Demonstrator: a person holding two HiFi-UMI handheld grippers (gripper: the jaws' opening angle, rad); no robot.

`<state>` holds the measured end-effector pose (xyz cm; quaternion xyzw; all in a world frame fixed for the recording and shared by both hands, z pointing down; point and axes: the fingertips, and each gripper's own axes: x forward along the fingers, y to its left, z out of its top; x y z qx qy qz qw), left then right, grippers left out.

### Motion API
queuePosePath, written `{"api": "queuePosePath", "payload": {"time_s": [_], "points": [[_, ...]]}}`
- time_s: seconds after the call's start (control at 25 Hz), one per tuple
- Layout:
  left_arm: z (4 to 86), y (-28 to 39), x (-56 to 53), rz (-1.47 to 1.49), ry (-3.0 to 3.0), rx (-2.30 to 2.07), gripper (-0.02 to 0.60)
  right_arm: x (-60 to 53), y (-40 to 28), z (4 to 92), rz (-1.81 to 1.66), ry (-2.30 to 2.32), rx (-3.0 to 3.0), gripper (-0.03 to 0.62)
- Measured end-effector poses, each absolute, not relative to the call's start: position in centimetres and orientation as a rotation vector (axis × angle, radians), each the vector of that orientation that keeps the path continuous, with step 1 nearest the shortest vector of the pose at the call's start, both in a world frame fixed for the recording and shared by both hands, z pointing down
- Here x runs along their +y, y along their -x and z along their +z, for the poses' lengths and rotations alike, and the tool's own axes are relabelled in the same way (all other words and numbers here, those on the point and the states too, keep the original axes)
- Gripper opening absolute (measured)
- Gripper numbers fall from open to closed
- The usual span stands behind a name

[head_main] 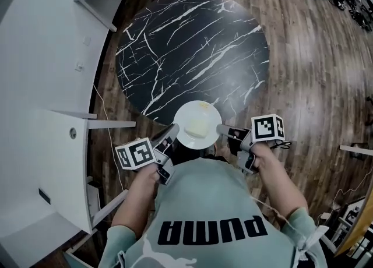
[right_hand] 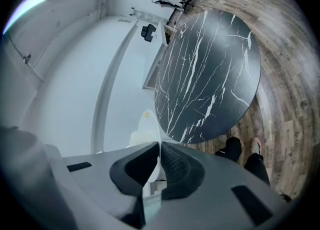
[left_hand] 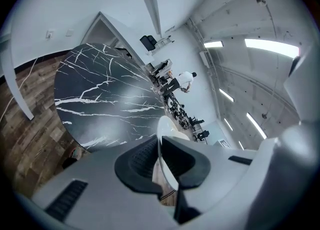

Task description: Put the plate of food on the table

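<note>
- The round white plate (head_main: 198, 124) was held between the 2 grippers at the near rim of the round black marble counter (head_main: 192, 45), which was veined white.
- The left gripper (head_main: 173, 129) was clamped on the plate's left rim. The left gripper view showed both jaws closed against the thin plate edge (left_hand: 166, 129).
- The right gripper (head_main: 222, 128) was clamped on the plate's right rim. The right gripper view showed the rim (right_hand: 148, 124) pinched between its jaws.
- A pale yellow block of food (head_main: 198, 126) lay near the plate's centre.
- Whether the plate touched the counter could not be determined.
- The counter stood on a wooden plank floor (head_main: 315, 57).
</note>
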<state>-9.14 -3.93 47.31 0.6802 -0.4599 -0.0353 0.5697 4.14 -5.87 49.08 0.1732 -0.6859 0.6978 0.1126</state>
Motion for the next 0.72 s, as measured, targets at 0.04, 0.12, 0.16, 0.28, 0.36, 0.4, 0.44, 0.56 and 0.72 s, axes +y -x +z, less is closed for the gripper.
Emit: {"api": "queuePosePath", "payload": {"time_s": [0.04, 0.12, 0.16, 0.28, 0.36, 0.4, 0.44, 0.56, 0.72], "points": [[47.6, 9.3, -4.6, -0.077, -1.596, -1.072, 0.029, -6.5, -4.0, 49.3, 2.052, -0.523, -2.005, 0.022], [48.1, 9.6, -6.2, -0.064, -1.6, -1.057, 0.029, -7.7, -3.8, 49.8, 2.061, -0.55, -1.987, 0.023], [48.4, 9.8, -7.1, -0.058, -1.601, -1.049, 0.029, -8.4, -3.6, 50.1, 2.065, -0.565, -1.979, 0.023], [49.9, 10.3, -9.4, -0.046, -1.589, -1.025, 0.031, -10.5, -3.1, 51.1, 2.065, -0.608, -1.956, 0.023], [50.7, 10.7, -10.7, -0.038, -1.582, -1.009, 0.031, -11.8, -2.8, 51.8, 2.065, -0.632, -1.939, 0.023], [51.1, 10.9, -11.4, -0.033, -1.581, -1.002, 0.031, -12.4, -2.5, 52.1, 2.067, -0.641, -1.93, 0.023], [51.4, 11.2, -12.1, -0.028, -1.581, -0.997, 0.031, -13.1, -2.3, 52.5, 2.069, -0.649, -1.922, 0.023], [52.4, 12.0, -14.3, -0.01, -1.581, -0.984, 0.031, -15.0, -1.4, 53.4, 2.076, -0.672, -1.904, 0.023], [53.6, 13.0, -17.0, 0.011, -1.581, -0.974, 0.032, -17.2, -0.5, 54.6, 2.09, -0.696, -1.882, 0.023]]}}
